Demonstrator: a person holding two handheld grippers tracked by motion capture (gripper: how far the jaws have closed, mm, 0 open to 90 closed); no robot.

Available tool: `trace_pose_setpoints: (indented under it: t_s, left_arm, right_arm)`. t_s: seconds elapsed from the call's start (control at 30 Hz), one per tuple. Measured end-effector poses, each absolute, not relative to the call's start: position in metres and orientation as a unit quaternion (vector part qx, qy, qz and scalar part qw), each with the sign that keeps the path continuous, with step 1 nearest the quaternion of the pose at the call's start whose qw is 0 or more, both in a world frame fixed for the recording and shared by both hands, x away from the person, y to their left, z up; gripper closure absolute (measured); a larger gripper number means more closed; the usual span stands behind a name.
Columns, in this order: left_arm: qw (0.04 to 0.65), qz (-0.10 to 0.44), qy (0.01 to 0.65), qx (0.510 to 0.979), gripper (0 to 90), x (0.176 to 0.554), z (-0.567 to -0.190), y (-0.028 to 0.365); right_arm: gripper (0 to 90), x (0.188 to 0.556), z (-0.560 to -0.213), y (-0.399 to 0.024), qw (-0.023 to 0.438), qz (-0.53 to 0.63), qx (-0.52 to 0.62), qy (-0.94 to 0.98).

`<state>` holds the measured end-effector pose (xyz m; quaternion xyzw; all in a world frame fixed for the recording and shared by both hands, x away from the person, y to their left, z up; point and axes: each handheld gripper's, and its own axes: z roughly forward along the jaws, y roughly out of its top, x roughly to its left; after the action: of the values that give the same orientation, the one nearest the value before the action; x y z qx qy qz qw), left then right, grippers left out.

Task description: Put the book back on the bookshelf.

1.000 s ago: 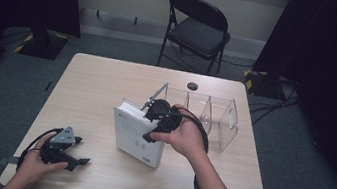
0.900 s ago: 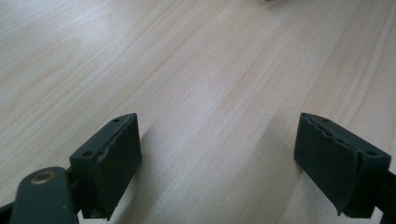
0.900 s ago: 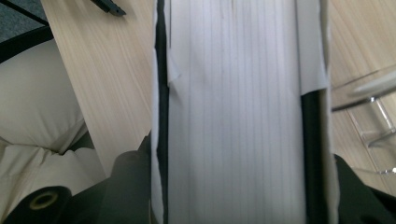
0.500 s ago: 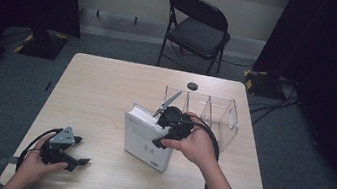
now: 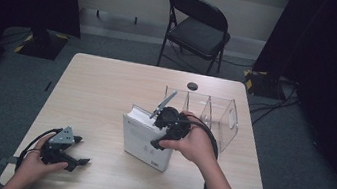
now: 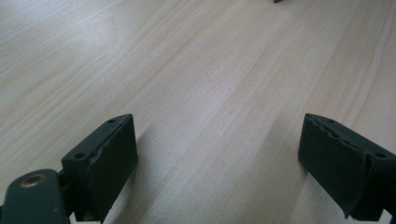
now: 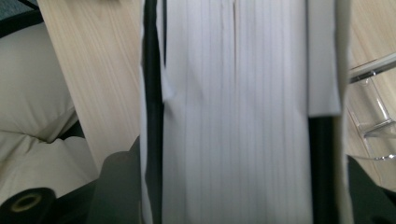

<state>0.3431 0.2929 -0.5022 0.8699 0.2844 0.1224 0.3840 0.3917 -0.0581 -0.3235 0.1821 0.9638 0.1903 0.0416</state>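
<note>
A dark-curtained room with grey carpet holds one light wooden square tabletop [image 5: 105, 95] and one black folding metal chair [image 5: 197, 30] set behind its far edge. One small black round disc [image 5: 192, 85] lies near the far edge of the tabletop. One clear plastic divided rack [image 5: 214, 114], showing three compartments, stands on the right half of the tabletop.

One thick white book [image 5: 145, 139] stands on edge near the middle of the tabletop, just beside the near left end of the rack, its page block facing up and its cover facing the person. The right gripper [image 5: 168, 125] sits on top of the book at its right end, held by the person's right hand [image 5: 194, 144]. In the right gripper view the page edges [image 7: 233, 116] run up between the two black fingers [image 7: 116, 186], one on each cover. The fingers have just been opening; whether the pads press on the covers at this moment cannot be told from the pictures.

The left gripper [image 5: 78, 153] rests low at the near left corner of the tabletop, well apart from the book, in the person's left hand [image 5: 32, 165]. In the left gripper view its two fingers [image 6: 105, 163] stand wide apart with bare wood between them; they grip nothing.

Count: two grippers, one book, one rack, one disc, one chair.
</note>
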Motion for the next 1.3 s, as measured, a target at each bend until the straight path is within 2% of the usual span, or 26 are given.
trace_pose_setpoints:
  t_s: [0.43,0.63,1.0,1.3]
  left_arm:
    - [0.383,0.123,0.285,0.870,11.2,0.343,-0.502,0.293]
    - [0.383,0.123,0.284,0.870,11.2,0.343,-0.502,0.293]
    - [0.384,0.122,0.282,0.871,11.0,0.343,-0.502,0.293]
    - [0.380,0.120,0.280,0.873,9.8,0.343,-0.502,0.293]
  right_arm:
    - [44.5,0.396,-0.324,-0.046,0.053,0.160,0.167,0.971]
    - [44.5,0.397,-0.325,-0.042,0.042,0.140,0.183,0.972]
    - [49.3,0.397,-0.325,-0.040,0.038,0.131,0.190,0.972]
    - [49.8,0.396,-0.325,-0.040,0.034,0.135,0.197,0.970]
